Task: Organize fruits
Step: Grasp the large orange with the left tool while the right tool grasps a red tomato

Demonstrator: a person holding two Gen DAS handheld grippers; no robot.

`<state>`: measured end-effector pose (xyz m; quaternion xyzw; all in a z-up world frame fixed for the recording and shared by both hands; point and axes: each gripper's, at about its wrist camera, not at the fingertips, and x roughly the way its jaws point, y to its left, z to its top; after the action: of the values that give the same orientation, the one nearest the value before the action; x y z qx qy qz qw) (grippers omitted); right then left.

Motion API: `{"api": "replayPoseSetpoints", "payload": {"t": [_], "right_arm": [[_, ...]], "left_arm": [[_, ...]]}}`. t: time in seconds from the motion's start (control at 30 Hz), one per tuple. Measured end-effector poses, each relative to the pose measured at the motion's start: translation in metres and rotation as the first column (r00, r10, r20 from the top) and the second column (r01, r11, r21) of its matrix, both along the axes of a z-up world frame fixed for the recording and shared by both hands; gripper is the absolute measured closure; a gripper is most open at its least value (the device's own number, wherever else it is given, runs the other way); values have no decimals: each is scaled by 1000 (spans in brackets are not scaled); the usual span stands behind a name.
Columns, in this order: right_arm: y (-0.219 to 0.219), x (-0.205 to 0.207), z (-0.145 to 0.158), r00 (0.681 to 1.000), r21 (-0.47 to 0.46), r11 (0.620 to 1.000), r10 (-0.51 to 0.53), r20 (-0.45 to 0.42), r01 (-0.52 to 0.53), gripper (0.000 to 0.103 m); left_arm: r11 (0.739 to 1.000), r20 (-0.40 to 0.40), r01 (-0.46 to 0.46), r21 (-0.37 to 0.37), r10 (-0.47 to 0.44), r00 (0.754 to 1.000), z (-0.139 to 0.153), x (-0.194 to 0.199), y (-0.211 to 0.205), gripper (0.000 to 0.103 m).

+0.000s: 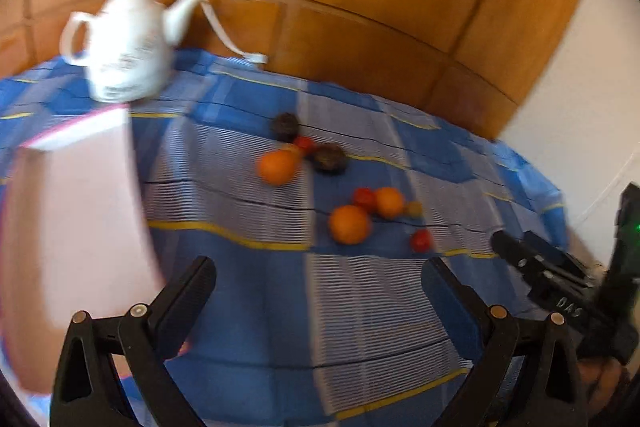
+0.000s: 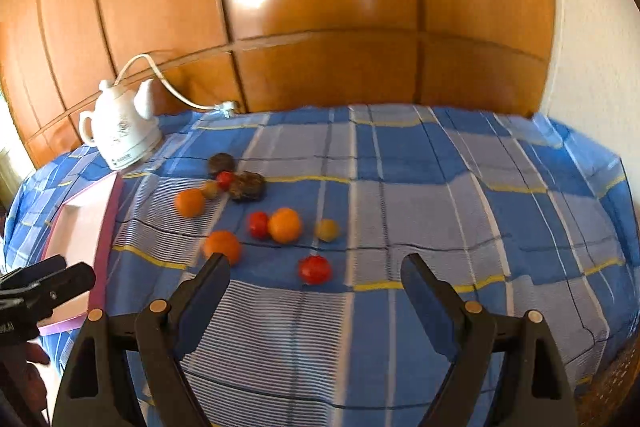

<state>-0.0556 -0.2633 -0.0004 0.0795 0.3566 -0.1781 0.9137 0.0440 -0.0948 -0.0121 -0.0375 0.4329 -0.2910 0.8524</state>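
Both grippers empty, fingers spread wide. Left gripper (image 1: 320, 283) at the bottom of the left wrist view, above bare blue-checked tablecloth (image 1: 380, 339); right gripper (image 2: 316, 279) at the bottom of the right wrist view, likewise above cloth, its left fingertip (image 2: 218, 267) overlapping the lower edge of the nearest orange (image 2: 222, 246) in the picture, contact not clear.

Fruits scattered loose on the cloth, centre-left in the right wrist view, in two loose groups. Far group, upper: two dark rough-skinned fruits (image 2: 248, 185), a small red tomato (image 2: 225, 179) between them, a small yellowish fruit (image 2: 209, 189) just beside it, and an orange (image 2: 189, 202) at lower left. Near group: a red tomato (image 2: 259, 224) touching a second orange (image 2: 284, 225), a yellow-green fruit (image 2: 327, 229) off to the right, the nearest orange at lower left, and a lone red tomato (image 2: 315, 269) lowest, between the spread fingers.

Pink-rimmed white tray (image 2: 80, 223) at the left edge of the right wrist view, large and blurred at left in the left wrist view (image 1: 76, 219). White kettle (image 2: 120, 131) with cord at upper left, beyond the tray. Wooden panelling (image 2: 320, 7) across the top of both views.
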Motion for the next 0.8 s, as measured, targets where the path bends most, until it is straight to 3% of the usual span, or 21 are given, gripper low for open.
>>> {"api": "replayPoseSetpoints", "payload": {"t": [0.1,0.2,0.27,0.33,0.47,0.53,0.67,0.73,0.8], "right_arm": [[-11,-6,-6,1000,2,1000,-4,-18,4,14],[-18,-8,-13,999,21,1000,3,-36,-3,15],[-20,-8,-18,999,28,1000,13,-48,-12,17],[-23,-6,-23,998,38,999,22,-57,-20,18],[-29,-4,-29,997,51,998,29,-70,-25,20],[-33,-3,-31,997,62,998,26,-73,-22,20],[-37,-2,-32,997,70,997,24,-73,-19,21],[-40,-1,-34,997,74,997,21,-73,-16,21],[-42,1,-36,997,84,996,18,-78,-12,29]], "left_arm": [[995,-41,73,74,-70,997,-10,11,-25,0],[983,-30,61,172,-56,998,-20,21,-45,1],[975,-21,50,217,-46,999,-26,30,-55,8],[969,-21,64,239,-61,998,-30,38,-67,16],[956,-37,105,272,-99,994,-44,55,-92,22],[950,-67,140,279,-126,990,-54,62,-103,34],[939,-112,169,300,-141,984,-71,74,-119,47],[939,-127,181,291,-150,981,-78,77,-122,63],[944,-107,174,280,-150,983,-77,76,-122,63]]}}
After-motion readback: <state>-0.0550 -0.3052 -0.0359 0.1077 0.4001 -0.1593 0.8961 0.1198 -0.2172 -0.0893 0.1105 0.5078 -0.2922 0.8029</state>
